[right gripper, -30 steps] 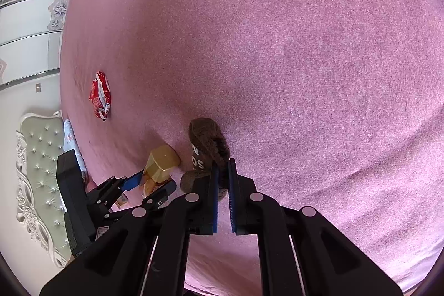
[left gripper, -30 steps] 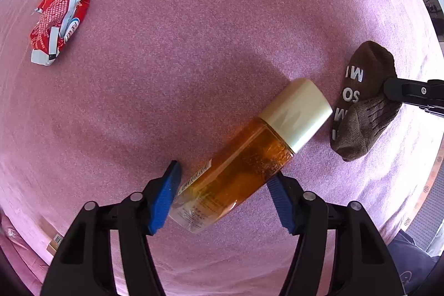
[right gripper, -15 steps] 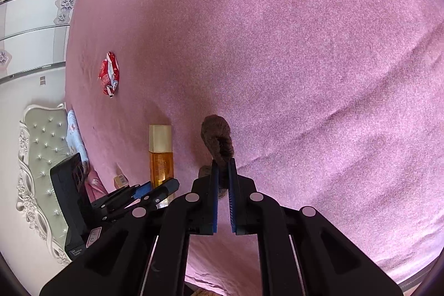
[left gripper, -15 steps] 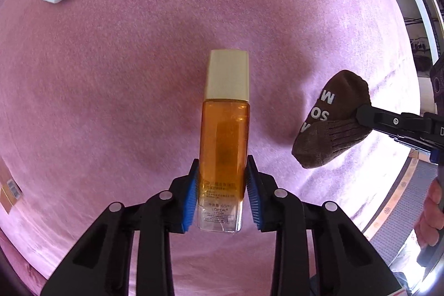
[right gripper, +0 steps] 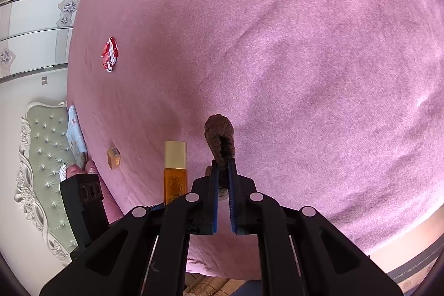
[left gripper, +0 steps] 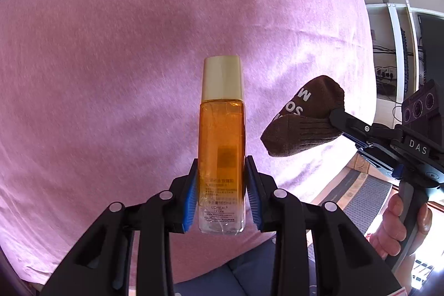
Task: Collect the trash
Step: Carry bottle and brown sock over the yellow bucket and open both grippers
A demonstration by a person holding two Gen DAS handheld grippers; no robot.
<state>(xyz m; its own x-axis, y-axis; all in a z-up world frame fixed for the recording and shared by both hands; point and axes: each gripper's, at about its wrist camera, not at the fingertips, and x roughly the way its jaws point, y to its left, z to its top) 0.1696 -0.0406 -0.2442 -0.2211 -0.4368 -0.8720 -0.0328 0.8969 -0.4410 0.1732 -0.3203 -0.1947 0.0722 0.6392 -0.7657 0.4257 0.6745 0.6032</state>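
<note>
Gripping an amber bottle (left gripper: 222, 146) by its lower body, the left gripper (left gripper: 222, 196) has both blue pads pressed flat against the bottle's sides. The bottle is one tall, flat-sided clear container of orange liquid with a cream cap (left gripper: 222, 78) and small white print near its base. It points straight away from the gripper and is held above the pink bedspread (left gripper: 111, 46), not resting on it.

The right gripper (right gripper: 223, 185) has its jaws nearly together, pinching a brown sock (right gripper: 220, 138). In the left wrist view the sock (left gripper: 302, 124) shows as one dark brown knitted piece with white letters on its sole, folded over and hanging free of the bedspread, to the right of the bottle and apart from it. A hand (left gripper: 399, 224) grasps the right gripper's handle at the lower right edge.

Items counted on the bedspread in the right wrist view:
- One red and white wrapper (right gripper: 110, 54), crumpled, lying well apart from both grippers toward the far left.
- One small orange box (right gripper: 113, 158), near the bed's left edge, close to a floral pillow (right gripper: 76, 135).

A pale padded headboard (right gripper: 41, 157) stands to the left of the bed.
</note>
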